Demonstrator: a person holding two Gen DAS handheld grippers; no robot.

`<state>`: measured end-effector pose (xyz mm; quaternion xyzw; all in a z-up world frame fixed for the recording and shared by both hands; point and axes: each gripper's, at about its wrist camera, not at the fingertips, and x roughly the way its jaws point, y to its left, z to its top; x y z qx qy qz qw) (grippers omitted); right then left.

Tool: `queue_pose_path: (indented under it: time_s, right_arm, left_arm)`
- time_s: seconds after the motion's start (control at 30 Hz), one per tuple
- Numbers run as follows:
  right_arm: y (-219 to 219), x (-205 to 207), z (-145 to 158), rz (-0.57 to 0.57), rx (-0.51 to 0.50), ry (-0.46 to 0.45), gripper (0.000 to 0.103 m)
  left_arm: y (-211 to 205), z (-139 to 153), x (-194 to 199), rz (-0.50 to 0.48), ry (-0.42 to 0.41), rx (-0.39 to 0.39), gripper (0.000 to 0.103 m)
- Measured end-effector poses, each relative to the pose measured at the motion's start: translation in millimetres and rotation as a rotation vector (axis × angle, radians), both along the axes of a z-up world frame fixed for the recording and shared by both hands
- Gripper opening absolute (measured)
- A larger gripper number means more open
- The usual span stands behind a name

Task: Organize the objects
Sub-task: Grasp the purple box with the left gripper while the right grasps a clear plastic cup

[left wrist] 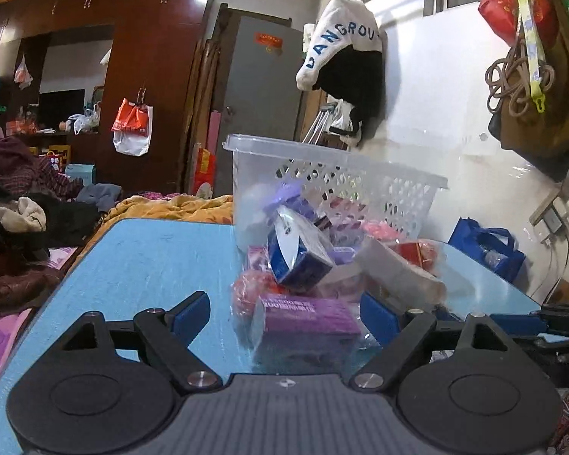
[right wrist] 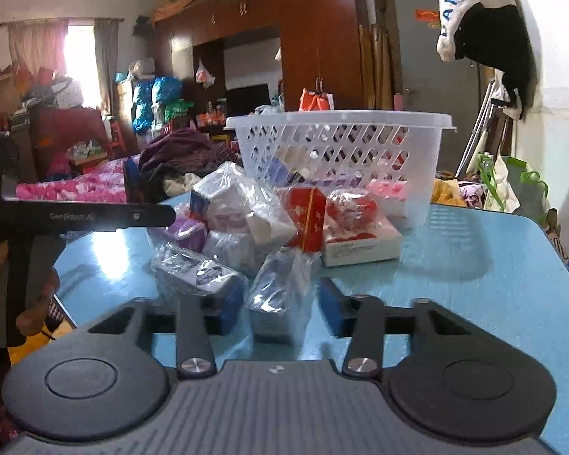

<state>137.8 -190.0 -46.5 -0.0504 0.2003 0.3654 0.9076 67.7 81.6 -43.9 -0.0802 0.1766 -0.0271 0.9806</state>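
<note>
where wrapping glares, the purple box (left wrist: 307,318) label blurs.

White garment (left wrist: 337,38) on wall: "DANGROU". Left hand-held gripper (right wrist: 95,217) arm: "GenRobot.AI".

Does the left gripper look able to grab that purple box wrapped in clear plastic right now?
Probably yes. The left gripper has its blue pads standing wide on either side of the purple box in clear plastic, with nothing between pads and box. The blue box leaning just behind might get nudged.
</note>
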Motion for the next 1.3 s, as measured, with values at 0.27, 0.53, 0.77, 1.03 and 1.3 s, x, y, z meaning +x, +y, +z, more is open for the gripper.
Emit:
queue_pose_path:
  time_s: [0.27, 0.53, 0.77, 1.03, 1.3]
  right_arm:
    - [4, -11, -5, -0.041, -0.109, -0.05, 0.033]
    - [-19, -5, 7, -0.069, -0.034, -0.059, 0.033]
    - [-20, -4, 9, -0.068, -0.023, -0.063, 0.033]
    - [-30, -2, 15, -0.092, 0.012, -0.073, 0.034]
    - [-31, -1, 16, -0.096, 0.027, -0.087, 0.034]
  left_arm:
    - [-12, -10, -1, 0.032, 0.01, 0.064, 0.089]
    - [-29, -12, 3, 0.025, 0.02, 0.11, 0.089]
    - [-25, -11, -3, 0.053, -0.006, 0.116, 0.065]
    - [-19, 1, -20, 0.071, -0.086, 0.104, 0.065]
    - [-16, 7, -24, 0.068, -0.116, 0.09, 0.065]
